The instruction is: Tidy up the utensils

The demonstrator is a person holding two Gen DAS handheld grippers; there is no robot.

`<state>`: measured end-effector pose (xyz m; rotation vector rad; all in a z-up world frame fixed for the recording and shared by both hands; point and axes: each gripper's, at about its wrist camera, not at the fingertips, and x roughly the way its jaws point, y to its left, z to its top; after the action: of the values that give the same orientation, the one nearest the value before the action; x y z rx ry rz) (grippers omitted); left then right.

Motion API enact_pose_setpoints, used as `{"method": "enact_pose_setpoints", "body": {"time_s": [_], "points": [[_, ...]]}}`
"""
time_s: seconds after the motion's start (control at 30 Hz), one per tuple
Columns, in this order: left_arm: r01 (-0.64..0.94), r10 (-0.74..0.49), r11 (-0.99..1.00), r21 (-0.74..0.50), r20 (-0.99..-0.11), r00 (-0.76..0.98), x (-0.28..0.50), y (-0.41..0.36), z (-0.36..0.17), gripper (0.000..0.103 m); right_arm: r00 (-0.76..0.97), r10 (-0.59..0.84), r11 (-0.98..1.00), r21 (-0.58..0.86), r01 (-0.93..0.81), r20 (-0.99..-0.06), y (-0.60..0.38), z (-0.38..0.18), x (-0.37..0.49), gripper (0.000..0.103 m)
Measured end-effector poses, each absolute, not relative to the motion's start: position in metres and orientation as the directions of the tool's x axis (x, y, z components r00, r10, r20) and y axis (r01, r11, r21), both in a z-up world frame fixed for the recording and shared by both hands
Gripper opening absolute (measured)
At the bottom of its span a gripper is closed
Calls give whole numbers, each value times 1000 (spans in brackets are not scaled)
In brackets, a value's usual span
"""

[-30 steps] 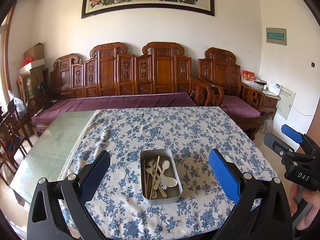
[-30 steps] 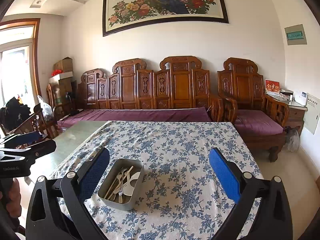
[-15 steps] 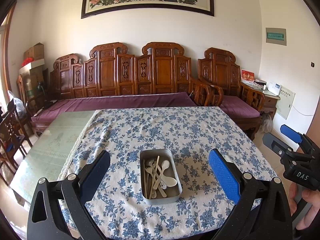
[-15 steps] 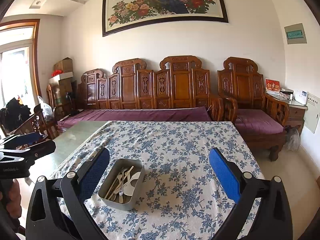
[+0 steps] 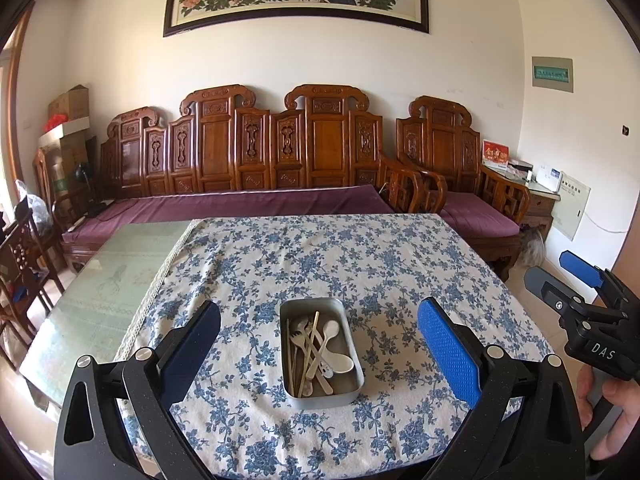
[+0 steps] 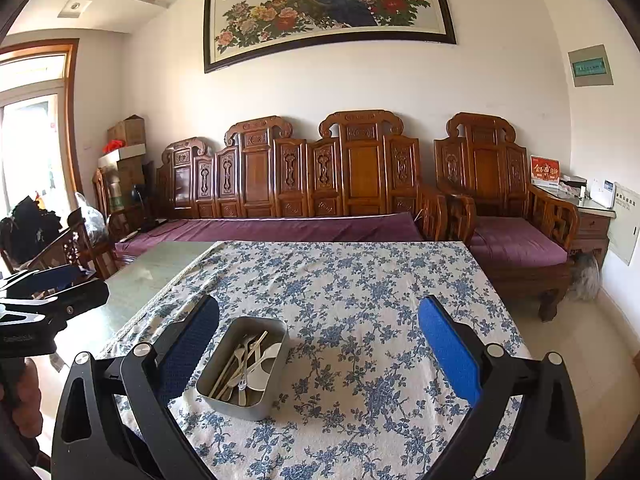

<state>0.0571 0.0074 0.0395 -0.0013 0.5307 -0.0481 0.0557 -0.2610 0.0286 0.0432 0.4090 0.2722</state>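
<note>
A grey metal tray [image 5: 352, 394] sits near the front of the table on a blue floral tablecloth [image 5: 328, 264]. It holds several pale utensils [image 5: 320, 346]: white spoons, forks and wooden chopsticks, lying jumbled. The tray also shows in the right wrist view [image 6: 230, 400], with the utensils [image 6: 250, 362] inside. My left gripper [image 5: 319, 350] is open and empty, held above and in front of the tray. My right gripper [image 6: 319, 350] is open and empty, to the right of the tray. Each gripper shows at the edge of the other's view [image 5: 576, 280] [image 6: 44, 284].
The cloth covers the table's right part; a bare green glass top [image 5: 108, 280] lies at the left. A carved wooden sofa with purple cushions [image 5: 248, 204] stands behind the table. Wooden chairs [image 5: 24, 256] stand at the left. A side cabinet [image 5: 540, 196] stands at the right wall.
</note>
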Motion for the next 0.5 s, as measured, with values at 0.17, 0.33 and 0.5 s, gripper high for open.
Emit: {"method": "enact_pose_setpoints", "body": {"time_s": [0.17,0.33,0.5], "points": [[45,-46,999,-14,-505,862,57,7,40,95,882,269,963,96,-252,-387,-259,28,54,100],[47,-47,999,-14,-501,864,56,6,41,95,883,268,963,98,-250,-387,-258,28,52,100],[47,-48,999,-14,-496,867,52,5,45,95,882,269,963,99,-250,-387,-259,27,53,100]]}}
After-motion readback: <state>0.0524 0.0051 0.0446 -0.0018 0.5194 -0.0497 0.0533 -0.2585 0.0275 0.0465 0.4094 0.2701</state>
